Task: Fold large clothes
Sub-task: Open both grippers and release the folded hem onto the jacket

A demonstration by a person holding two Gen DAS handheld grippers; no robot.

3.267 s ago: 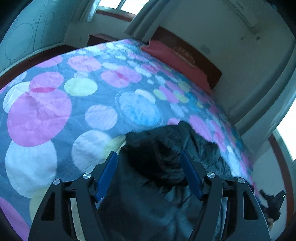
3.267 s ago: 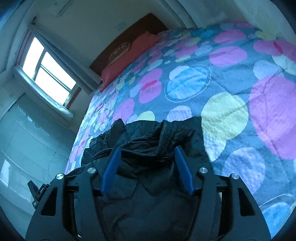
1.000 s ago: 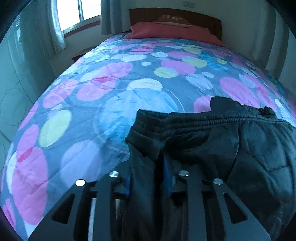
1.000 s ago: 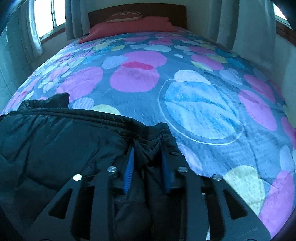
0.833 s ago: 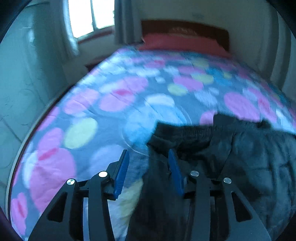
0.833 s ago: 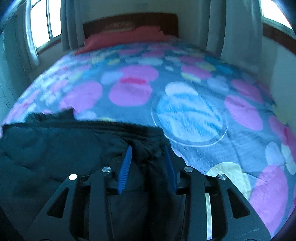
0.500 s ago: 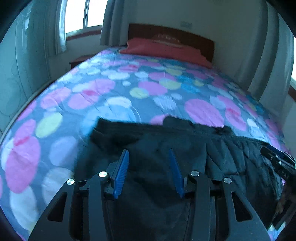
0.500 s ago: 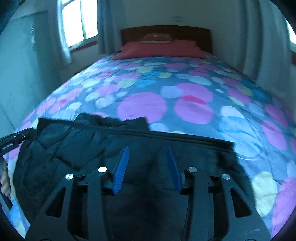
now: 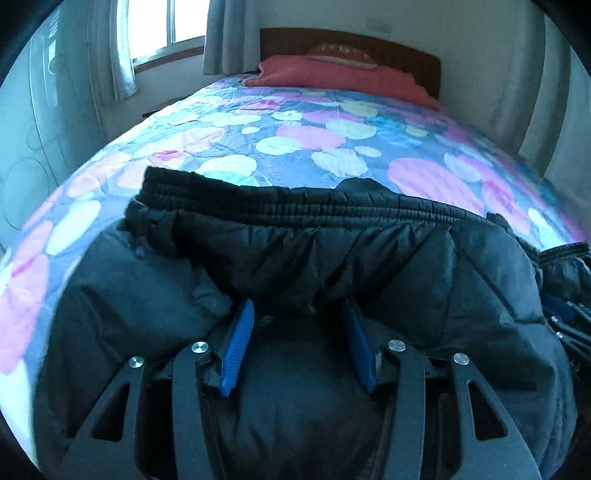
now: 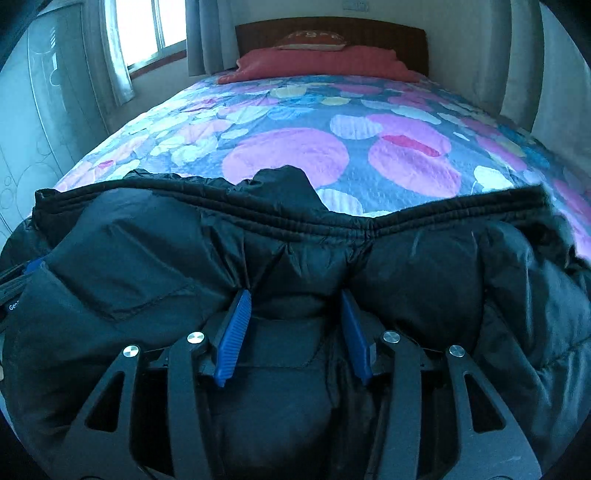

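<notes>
A large black padded jacket [image 9: 332, 266] lies spread on the bed, its ribbed elastic hem [image 9: 280, 206] at the far edge; it also fills the lower half of the right wrist view [image 10: 147, 251]. My left gripper [image 9: 299, 306] is open, its blue pads [image 9: 238, 343] resting over the jacket's near part with puffy fabric between them. My right gripper [image 10: 295, 295] is open too, over the jacket's other side. The right gripper shows at the right edge of the left wrist view [image 9: 569, 314].
The bed [image 9: 303, 136] has a quilt with pink, yellow and blue circles. A red pillow [image 9: 340, 75] and a brown headboard [image 10: 332, 31] are at the far end. Curtains and a window [image 10: 147, 37] are at the left, a wall at the right.
Both grippers were shut on the jacket's hem corners one second ago. They have opened, let go and pulled back. The jacket now lies spread flat across the bed.
</notes>
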